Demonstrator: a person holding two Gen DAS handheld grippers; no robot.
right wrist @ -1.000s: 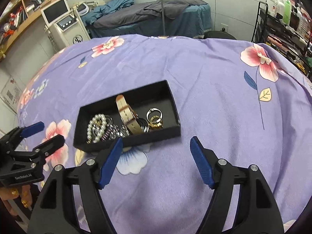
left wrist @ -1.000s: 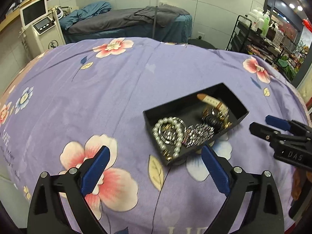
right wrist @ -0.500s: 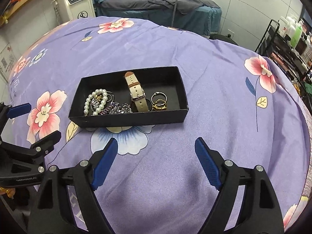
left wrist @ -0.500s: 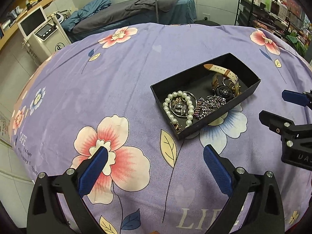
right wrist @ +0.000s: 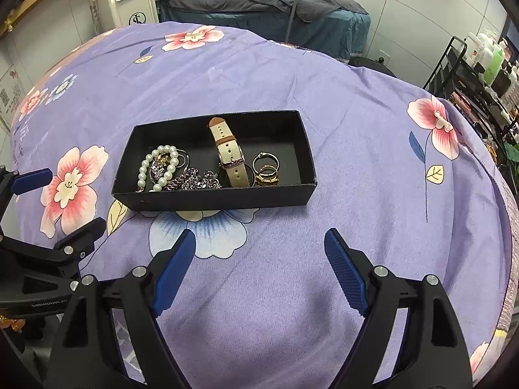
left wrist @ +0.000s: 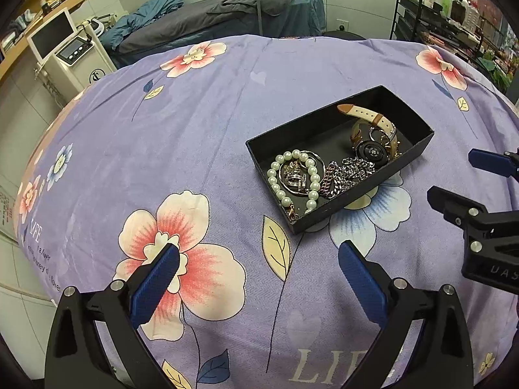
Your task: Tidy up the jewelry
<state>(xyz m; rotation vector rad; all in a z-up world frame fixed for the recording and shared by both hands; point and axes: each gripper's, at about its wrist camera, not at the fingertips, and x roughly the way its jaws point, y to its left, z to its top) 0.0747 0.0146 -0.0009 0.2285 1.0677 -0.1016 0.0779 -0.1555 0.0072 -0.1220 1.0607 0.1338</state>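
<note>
A black tray (left wrist: 421,144) (right wrist: 214,198) sits on the purple floral cloth. It holds a pearl bracelet (left wrist: 283,192) (right wrist: 141,172), a silver chain (left wrist: 348,175) (right wrist: 194,182), a beige-strap watch (left wrist: 373,120) (right wrist: 228,152) and gold rings (right wrist: 266,175). My left gripper (left wrist: 258,267) is open and empty, near and left of the tray. My right gripper (right wrist: 259,253) is open and empty, near the tray's front side. Each gripper also shows at the edge of the other's view.
The purple floral cloth (left wrist: 194,123) covers the rounded table. Behind it stand a treatment bed (left wrist: 227,16), a white machine with a screen (left wrist: 68,55) at the left, and a black shelf rack with bottles (left wrist: 438,3) at the right.
Both grippers have pulled back and risen from the tray, which now looks farther off. Both stay open and empty. The jewelry has not moved.
</note>
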